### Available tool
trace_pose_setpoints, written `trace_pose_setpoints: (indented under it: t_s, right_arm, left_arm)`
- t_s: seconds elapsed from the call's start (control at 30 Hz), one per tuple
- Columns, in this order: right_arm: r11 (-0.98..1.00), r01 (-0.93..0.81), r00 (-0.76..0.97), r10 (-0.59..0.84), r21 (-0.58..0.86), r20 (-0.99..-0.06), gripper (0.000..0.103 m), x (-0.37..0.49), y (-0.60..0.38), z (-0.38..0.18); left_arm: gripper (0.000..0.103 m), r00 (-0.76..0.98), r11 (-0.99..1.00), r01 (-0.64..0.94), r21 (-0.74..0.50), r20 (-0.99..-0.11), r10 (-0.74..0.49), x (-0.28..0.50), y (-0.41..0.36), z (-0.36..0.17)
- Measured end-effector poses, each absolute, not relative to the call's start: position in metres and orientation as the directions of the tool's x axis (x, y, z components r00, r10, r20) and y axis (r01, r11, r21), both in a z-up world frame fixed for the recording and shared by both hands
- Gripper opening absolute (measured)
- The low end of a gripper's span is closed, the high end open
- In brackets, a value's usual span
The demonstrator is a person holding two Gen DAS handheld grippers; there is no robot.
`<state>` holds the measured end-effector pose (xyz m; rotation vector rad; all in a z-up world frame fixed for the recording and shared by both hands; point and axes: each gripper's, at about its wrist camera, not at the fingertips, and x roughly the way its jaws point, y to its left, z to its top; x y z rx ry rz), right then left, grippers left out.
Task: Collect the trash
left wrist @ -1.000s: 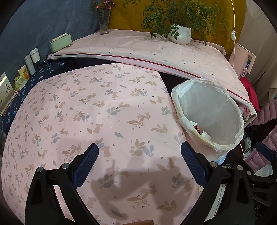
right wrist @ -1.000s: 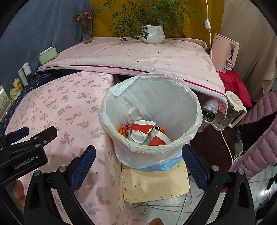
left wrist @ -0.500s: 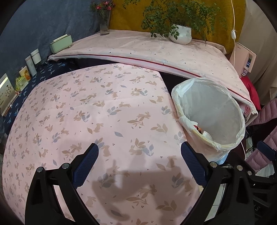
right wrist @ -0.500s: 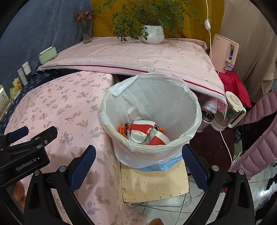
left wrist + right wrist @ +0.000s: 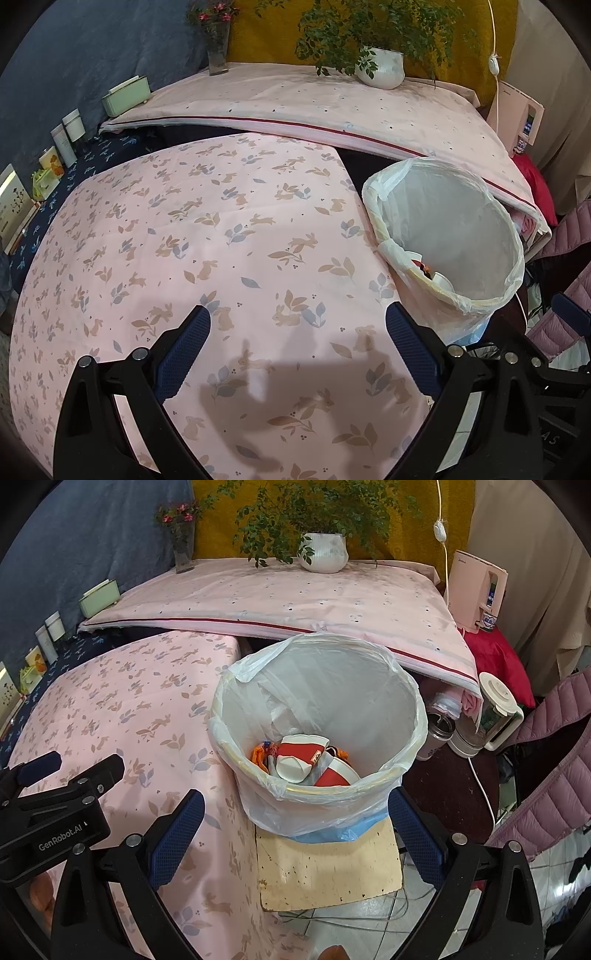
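A bin lined with a white plastic bag [image 5: 369, 786] stands on a wooden board beside the pink table. Inside it lie red and white paper cups [image 5: 301, 755] and an orange wrapper [image 5: 260, 753]. My right gripper [image 5: 295, 834] hovers open in front of the bin, nothing between its fingers. In the left wrist view the same bin [image 5: 402, 258] sits at the right, and my left gripper [image 5: 297, 350] stands open above the bare pink cloth [image 5: 221, 240]. The left gripper's body [image 5: 55, 805] shows at the left of the right wrist view.
A raised pink platform [image 5: 295, 598] at the back holds a potted plant [image 5: 323, 552], a flower vase [image 5: 183, 554] and a green box [image 5: 98, 598]. A water dispenser [image 5: 476, 590], a kettle [image 5: 495, 709] and a cup [image 5: 437, 734] stand right of the bin. A pink jacket [image 5: 554, 760] hangs at the far right.
Both grippers have stayed open with nothing in them. The views have shifted only slightly; the bin and its contents have not moved.
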<state>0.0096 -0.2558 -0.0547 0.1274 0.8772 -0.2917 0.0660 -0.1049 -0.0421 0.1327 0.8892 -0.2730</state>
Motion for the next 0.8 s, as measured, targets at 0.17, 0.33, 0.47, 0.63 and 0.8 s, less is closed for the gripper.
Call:
trace_pose_setpoints:
  t_s: [0.17,0.33,0.47,0.63,0.8]
  right_arm:
    - [0.952,0.306,0.603,-0.201,-0.009,-0.772,0.096,0.0093,-0.2572,-0.055]
    - [0.952,0.305,0.603,-0.198,-0.006,-0.773,0.096,0.0091,-0.258,-0.0556]
    - [0.952,0.305,0.603,-0.198,-0.006,-0.772,0.096,0.0092,-0.2581,-0.0557]
    - [0.952,0.307,0.603,-0.2,-0.007,-0.772,0.096,0.0091,-0.258,-0.0559]
    - [0.95,0.312,0.602,-0.203,-0.007,-0.772,0.096,0.0083,-0.2586,-0.0559]
  left_arm:
    - [0.091,0.598,0.957,0.291,0.005,-0.781,-0.178,0.0657,-0.106,-0.0425]
    - [0.091,0.597,0.957,0.29,0.007,-0.782,-0.175,0.0651,-0.1063,-0.043]
    - [0.091,0.596,0.956,0.292,0.008,-0.784,-0.176,0.0645,-0.1068,-0.0429]
    - [0.092,0.595,0.957,0.291,0.004,-0.784,-0.178,0.0641,-0.1073,-0.0426]
    - [0.092,0.591,0.951,0.309,0.0,-0.784,-0.192,0.0635,-0.1102,-0.0432]
